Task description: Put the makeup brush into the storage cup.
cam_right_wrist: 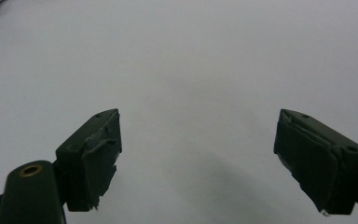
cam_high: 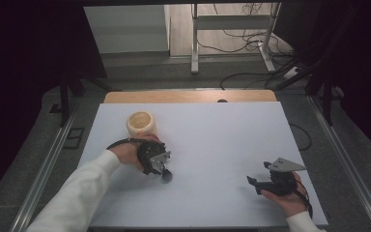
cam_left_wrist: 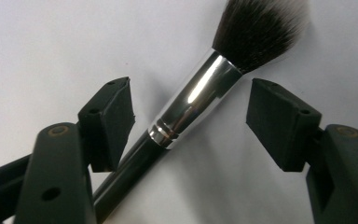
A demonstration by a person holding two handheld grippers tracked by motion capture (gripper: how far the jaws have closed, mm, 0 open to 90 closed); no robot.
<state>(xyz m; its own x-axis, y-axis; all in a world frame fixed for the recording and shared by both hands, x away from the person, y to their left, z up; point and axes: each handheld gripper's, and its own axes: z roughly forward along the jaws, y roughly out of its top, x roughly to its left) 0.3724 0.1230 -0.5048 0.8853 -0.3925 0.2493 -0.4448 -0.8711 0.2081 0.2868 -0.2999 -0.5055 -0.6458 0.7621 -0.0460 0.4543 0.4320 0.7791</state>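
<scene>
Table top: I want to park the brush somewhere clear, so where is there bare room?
The middle of the table, between the left gripper and the right gripper, lies bare, as does the far right stretch up to the wooden edge. It is crowded near the cup, the left hand and the brush.
</scene>
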